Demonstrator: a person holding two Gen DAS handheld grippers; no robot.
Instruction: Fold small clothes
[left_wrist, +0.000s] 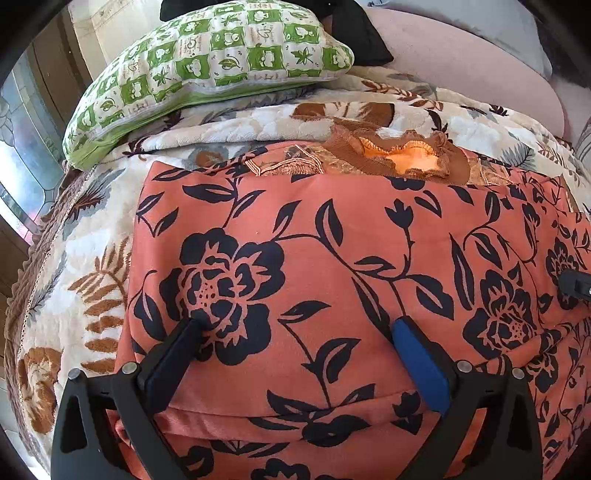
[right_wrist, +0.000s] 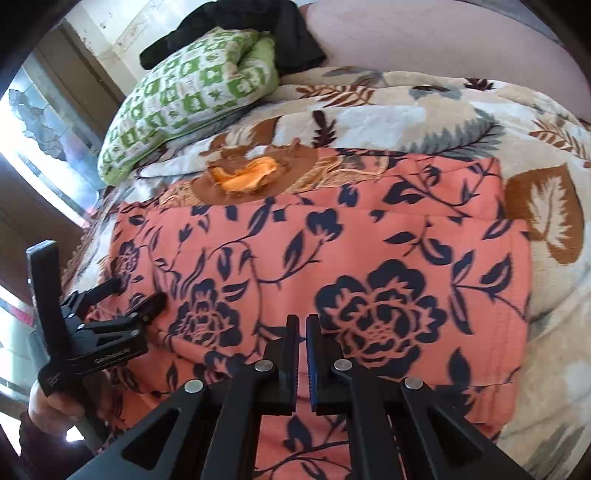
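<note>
Folded coral-orange cloth garment with dark navy flower print (left_wrist: 332, 258) lies flat on the cream leaf-patterned quilted bedspread (left_wrist: 92, 229), under both my grippers.

My left gripper (left_wrist: 295, 332) stands wide over the near fold, nothing between the jaws; my right gripper (right_wrist: 302, 332) is pinched nearly closed, and I see no cloth in it. I judge the fabric light, soft, limp and prone to slide; best taken at a folded edge or corner. Count: one garment, one green-and-white checked pillow (left_wrist: 207, 59), two grippers.

Matt woven floral garment (left_wrist: 332, 258), plush fleecy blanket (left_wrist: 92, 266), quilted cotton pillow (left_wrist: 207, 59)
</note>
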